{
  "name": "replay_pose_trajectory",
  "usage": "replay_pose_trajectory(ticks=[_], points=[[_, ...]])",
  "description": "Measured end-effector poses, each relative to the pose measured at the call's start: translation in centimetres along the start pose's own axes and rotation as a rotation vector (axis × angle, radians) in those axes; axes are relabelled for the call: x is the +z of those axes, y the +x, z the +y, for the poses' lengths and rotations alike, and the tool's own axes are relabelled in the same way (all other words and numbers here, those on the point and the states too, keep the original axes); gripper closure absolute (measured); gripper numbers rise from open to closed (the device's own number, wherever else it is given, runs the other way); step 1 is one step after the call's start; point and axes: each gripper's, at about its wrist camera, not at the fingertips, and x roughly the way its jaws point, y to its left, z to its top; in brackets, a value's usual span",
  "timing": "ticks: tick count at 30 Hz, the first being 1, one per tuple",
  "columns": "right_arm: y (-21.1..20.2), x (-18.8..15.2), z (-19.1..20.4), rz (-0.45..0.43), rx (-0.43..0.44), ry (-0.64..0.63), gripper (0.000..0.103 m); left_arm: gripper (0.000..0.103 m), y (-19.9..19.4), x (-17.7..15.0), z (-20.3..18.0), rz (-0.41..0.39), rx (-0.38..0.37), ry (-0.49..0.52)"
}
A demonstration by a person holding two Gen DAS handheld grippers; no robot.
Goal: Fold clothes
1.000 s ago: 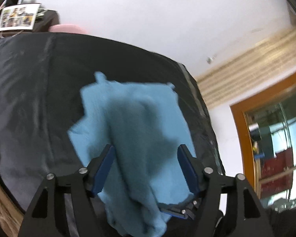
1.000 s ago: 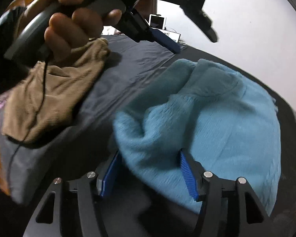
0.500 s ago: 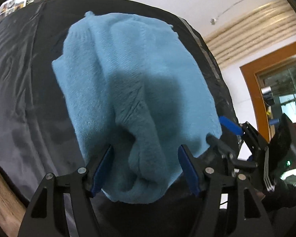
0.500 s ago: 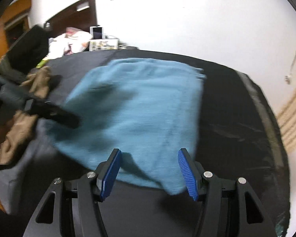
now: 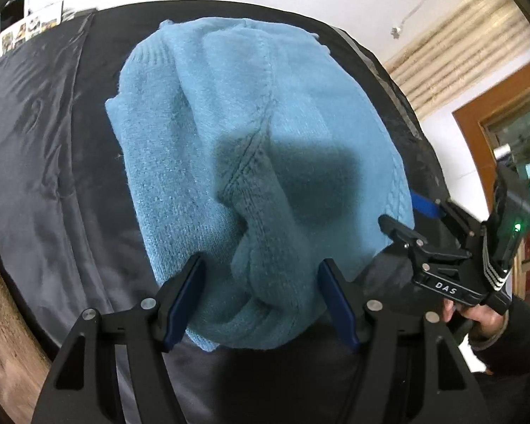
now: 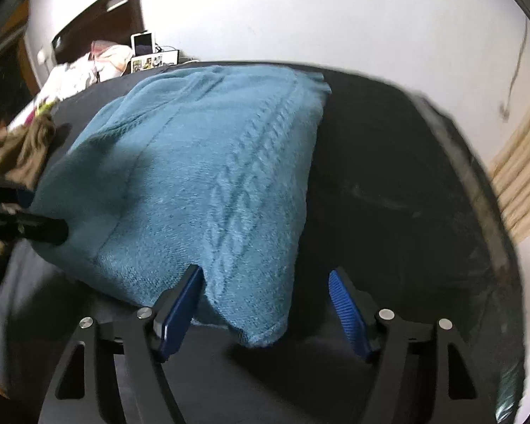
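Left gripper [image 5: 261, 293]: jaws spread, with the near hem of the sweater [image 5: 251, 148] lying between the fingers. No pinch is visible; the cloth bulges loose between the blue pads.

Right gripper [image 6: 265, 304]: jaws spread. The sweater's near corner sits between the fingers, close to the left pad and apart from the right pad. Nothing is clamped.

Ahead of both tools, the sweater lies on the black cover [image 5: 46, 162] in a compact, doubled bundle. A sleeve seam runs diagonally across the top layer, and a cable pattern runs along the side nearer the right tool. In the left view, the right gripper is at the sweater's right edge.

Step in hand, as judged: one fold is laid and the near edge has been let go. The next move calls for closing on the near hem or corners and carrying them forward, away from the tools, or for pressing the raised ridge flat.

Further left of the right tool lies a brown garment [image 6: 14, 148], unfolded.

Containers: none visible.
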Motion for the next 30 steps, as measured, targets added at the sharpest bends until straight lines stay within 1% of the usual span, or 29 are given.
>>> replay_pose_trajectory(ticks=[3, 5, 6, 8, 11, 15, 17, 19, 23, 24, 27, 30], points=[[-0.2, 0.2, -1.4, 0.049, 0.082, 0.071, 0.03, 0.032, -0.8, 1.1, 0.7, -0.017, -0.037, -0.072], [-1.1, 0.5, -1.7, 0.042, 0.105, 0.088, 0.03, 0.032, -2.0, 1.7, 0.9, -0.052, -0.035, -0.098], [-1.6, 0.7, -1.8, 0.033, 0.112, 0.091, 0.03, 0.032, -2.3, 2.1, 0.8, -0.07, -0.022, -0.099], [-2.5, 1.2, -1.7, -0.001, 0.109, 0.089, 0.03, 0.032, -2.9, 3.1, 0.6, -0.102, 0.002, -0.102], [-3.5, 1.9, -1.8, -0.041, 0.112, 0.113, 0.029, 0.031, -2.7, 4.8, 0.5, -0.125, 0.012, -0.113], [-3.2, 3.8, -1.7, -0.063, 0.061, 0.118, 0.029, 0.031, -0.5, 7.3, 0.4, -0.11, 0.064, -0.135], [-2.6, 4.3, -1.7, -0.063, 0.051, 0.119, 0.029, 0.031, 0.7, 8.4, 0.5, -0.095, 0.091, -0.152], [-1.9, 4.8, -1.7, -0.055, 0.048, 0.118, 0.029, 0.031, 1.4, 8.5, 0.9, -0.084, 0.113, -0.155], [-0.9, 4.7, -1.4, -0.044, 0.048, 0.11, 0.028, 0.031, 2.4, 8.4, 0.9, -0.074, 0.154, -0.111], [-0.6, 4.7, -1.4, -0.042, 0.044, 0.105, 0.027, 0.031, 2.6, 8.3, 0.8, -0.073, 0.163, -0.103], [0.0, 4.6, -1.4, -0.04, 0.016, 0.088, 0.017, 0.031, 2.9, 8.1, 0.7, -0.077, 0.18, -0.086], [0.8, 5.1, -1.2, -0.032, 0.009, 0.084, 0.015, 0.031, 2.9, 8.0, 0.7, -0.081, 0.192, -0.074]])
